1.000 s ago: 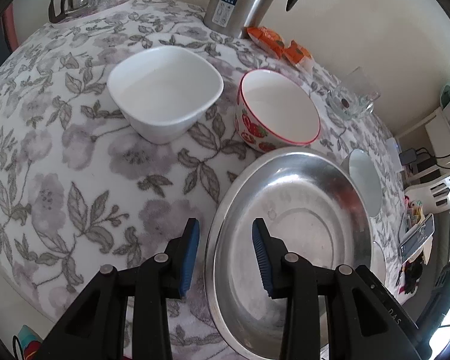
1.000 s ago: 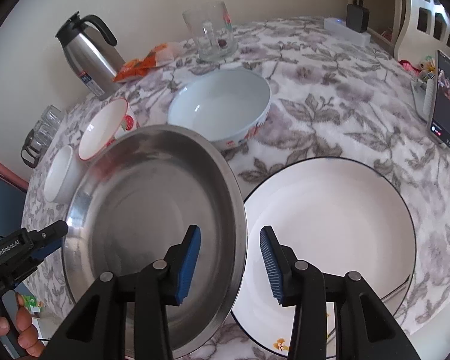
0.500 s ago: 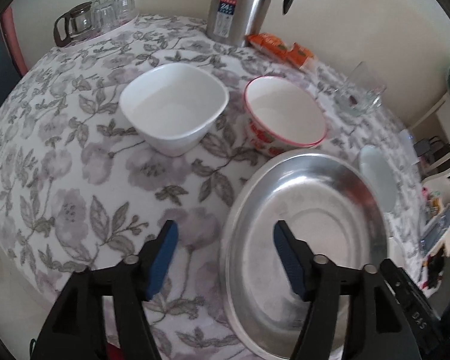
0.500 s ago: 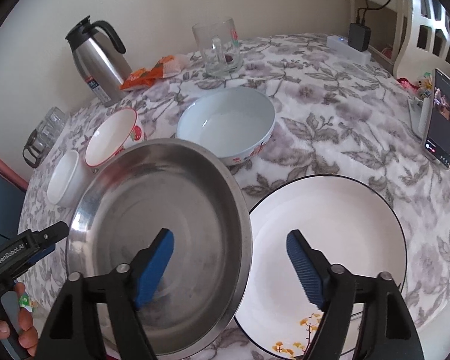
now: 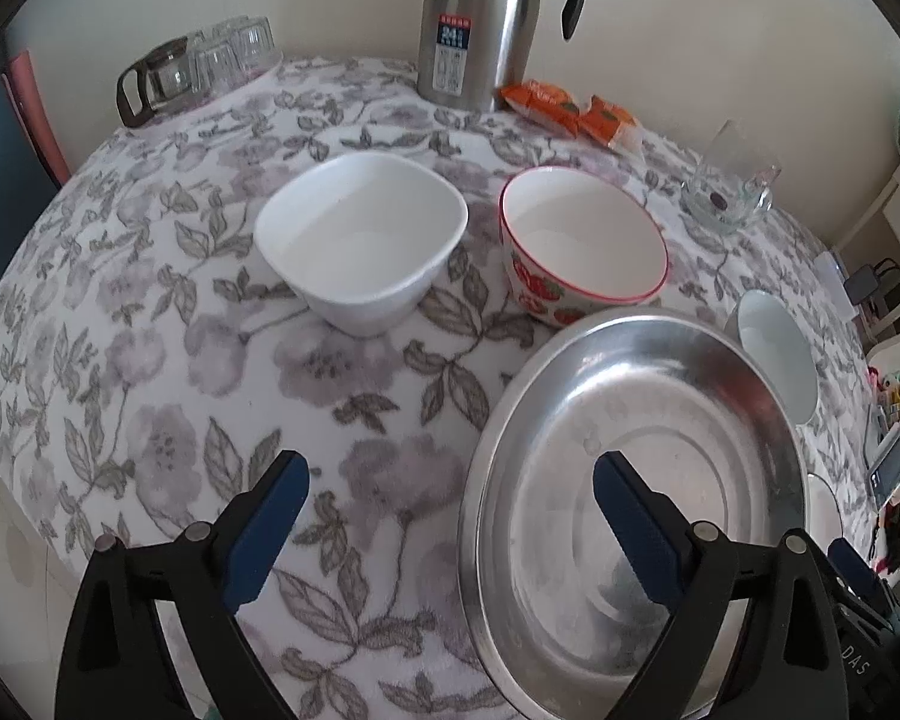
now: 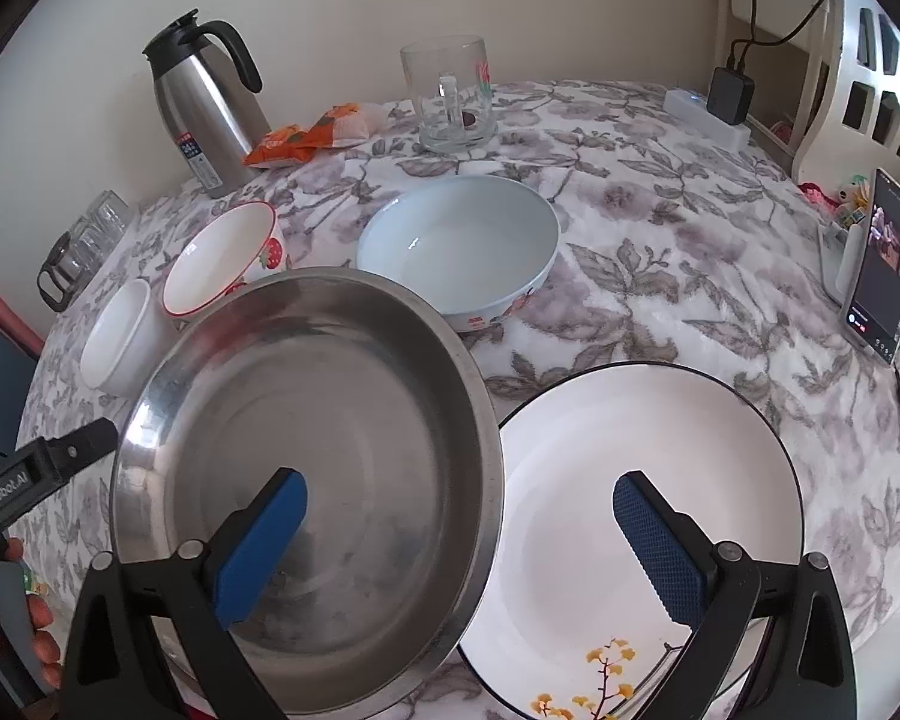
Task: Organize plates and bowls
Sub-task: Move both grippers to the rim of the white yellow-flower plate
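Observation:
A steel plate (image 5: 630, 468) (image 6: 330, 432) rests on the floral table, its right edge over a white black-rimmed plate (image 6: 678, 480). Behind it stand a square white bowl (image 5: 363, 240) (image 6: 123, 348), a strawberry bowl (image 5: 582, 246) (image 6: 222, 264) and a pale blue bowl (image 6: 459, 246) (image 5: 777, 354). My left gripper (image 5: 450, 528) is open and empty, straddling the steel plate's left rim. My right gripper (image 6: 459, 540) is open and empty, straddling its right rim above the white plate.
A steel thermos (image 5: 480, 18) (image 6: 204, 108), orange snack packets (image 5: 570, 111) (image 6: 306, 135), a glass mug (image 6: 450, 96) (image 5: 729, 180) and a glass jug with cups (image 5: 198, 69) stand at the back. A phone (image 6: 882, 276) leans at the right edge.
Both grippers have opened wide and drawn back from the steel plate's rims. The steel plate now lies lower, resting on the table and the white plate.

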{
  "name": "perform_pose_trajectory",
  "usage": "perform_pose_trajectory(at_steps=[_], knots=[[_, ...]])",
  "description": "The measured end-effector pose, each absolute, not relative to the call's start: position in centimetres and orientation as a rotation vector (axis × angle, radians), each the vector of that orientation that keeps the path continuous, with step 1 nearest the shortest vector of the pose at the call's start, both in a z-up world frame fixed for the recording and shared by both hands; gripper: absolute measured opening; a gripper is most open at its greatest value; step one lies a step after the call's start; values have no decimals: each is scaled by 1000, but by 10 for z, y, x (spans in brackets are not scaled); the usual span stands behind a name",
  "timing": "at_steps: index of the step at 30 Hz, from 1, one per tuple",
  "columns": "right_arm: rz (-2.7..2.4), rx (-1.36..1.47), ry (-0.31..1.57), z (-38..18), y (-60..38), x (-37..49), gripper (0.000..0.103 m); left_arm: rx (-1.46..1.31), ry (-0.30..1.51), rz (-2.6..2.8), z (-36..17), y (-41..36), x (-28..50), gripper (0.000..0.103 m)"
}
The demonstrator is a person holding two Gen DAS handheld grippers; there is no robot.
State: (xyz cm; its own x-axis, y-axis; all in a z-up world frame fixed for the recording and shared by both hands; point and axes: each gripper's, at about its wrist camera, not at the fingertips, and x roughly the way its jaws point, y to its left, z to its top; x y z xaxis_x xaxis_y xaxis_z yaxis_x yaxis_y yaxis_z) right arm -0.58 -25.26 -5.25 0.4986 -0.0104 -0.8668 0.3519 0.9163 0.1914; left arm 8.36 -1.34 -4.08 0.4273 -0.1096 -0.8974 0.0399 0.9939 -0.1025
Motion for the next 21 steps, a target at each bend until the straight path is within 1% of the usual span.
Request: perform_pose_trajectory(at_steps=[7,15,21], knots=[[-262,394,999,-47,-262,-12,103,-77,1048,-100,-29,-13,81,96],[-355,480,933,-32,-299,-34,103,-47,910,-238,-2,-36,66,97],[-485,561,896,-29,-346,-63,103,-52,913,-425,11,-67,50,97]])
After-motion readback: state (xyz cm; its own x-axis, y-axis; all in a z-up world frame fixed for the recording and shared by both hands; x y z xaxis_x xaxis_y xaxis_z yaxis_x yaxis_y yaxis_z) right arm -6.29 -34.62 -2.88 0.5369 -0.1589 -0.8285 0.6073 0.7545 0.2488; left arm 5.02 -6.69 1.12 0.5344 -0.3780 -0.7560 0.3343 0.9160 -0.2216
